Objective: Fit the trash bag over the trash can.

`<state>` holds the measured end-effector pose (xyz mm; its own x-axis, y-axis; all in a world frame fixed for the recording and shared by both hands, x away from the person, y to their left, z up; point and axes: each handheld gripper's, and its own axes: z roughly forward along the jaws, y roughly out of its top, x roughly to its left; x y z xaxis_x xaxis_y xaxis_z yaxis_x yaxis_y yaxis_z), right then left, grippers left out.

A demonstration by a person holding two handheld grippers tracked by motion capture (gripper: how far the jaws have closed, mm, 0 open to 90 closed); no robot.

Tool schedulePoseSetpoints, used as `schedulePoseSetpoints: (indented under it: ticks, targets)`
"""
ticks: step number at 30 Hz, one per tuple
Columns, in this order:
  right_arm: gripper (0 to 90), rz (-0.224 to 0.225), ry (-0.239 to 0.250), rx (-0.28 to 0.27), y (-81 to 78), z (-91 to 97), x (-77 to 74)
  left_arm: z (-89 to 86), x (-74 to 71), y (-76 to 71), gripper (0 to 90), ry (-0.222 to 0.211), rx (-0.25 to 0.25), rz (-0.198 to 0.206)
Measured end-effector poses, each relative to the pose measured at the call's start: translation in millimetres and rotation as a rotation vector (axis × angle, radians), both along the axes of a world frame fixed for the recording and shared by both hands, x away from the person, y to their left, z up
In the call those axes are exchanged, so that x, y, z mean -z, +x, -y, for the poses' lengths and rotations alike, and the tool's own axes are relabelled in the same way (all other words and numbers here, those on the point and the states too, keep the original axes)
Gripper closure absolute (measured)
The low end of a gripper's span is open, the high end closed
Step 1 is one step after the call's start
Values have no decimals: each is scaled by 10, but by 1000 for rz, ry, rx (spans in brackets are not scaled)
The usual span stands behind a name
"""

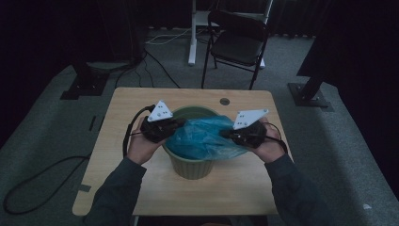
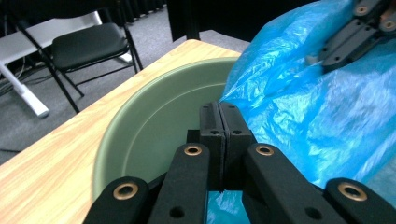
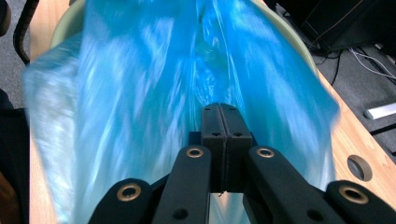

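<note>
A light green plastic bin [image 1: 190,167] stands in the middle of the wooden table [image 1: 235,188]. A blue plastic bag [image 1: 202,136] lies over its mouth and partly inside it. My left gripper [image 1: 176,125] is at the bin's left rim; in the left gripper view its jaws [image 2: 219,109] are pressed together with the bag's edge [image 2: 299,116] caught at them, over the bin's inside [image 2: 154,121]. My right gripper [image 1: 226,134] is at the right rim, jaws [image 3: 222,112] shut on the stretched bag [image 3: 154,79]. The right gripper [image 2: 322,58] also appears pinching the film at the top of the left gripper view.
A black folding chair [image 1: 237,42] stands on the carpet beyond the table's far edge. The tabletop has a round cable hole [image 1: 225,101] near that edge. Black stand feet [image 1: 310,96] flank the table, and cables run over the floor at the left.
</note>
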<state>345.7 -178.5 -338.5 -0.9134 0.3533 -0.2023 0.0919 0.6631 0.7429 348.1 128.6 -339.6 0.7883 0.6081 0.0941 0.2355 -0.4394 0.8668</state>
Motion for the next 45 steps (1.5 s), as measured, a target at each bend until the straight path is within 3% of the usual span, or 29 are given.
schedulePoseSetpoints:
  ticks: [10, 35, 41, 45]
  targets:
    - [900, -2, -3, 21, 12, 104, 2, -235, 39, 37, 892, -23, -67, -15]
    - [900, -9, 5, 73, 58, 304, 11, -517, 111, 116, 890, -57, -158, -42]
    - [900, -9, 4, 72, 55, 286, 13, -499, 83, 122, 866, -64, -149, -42]
    - [900, -6, 6, 63, 57, 248, 2, -444, 13, 130, 803, -77, -124, -34]
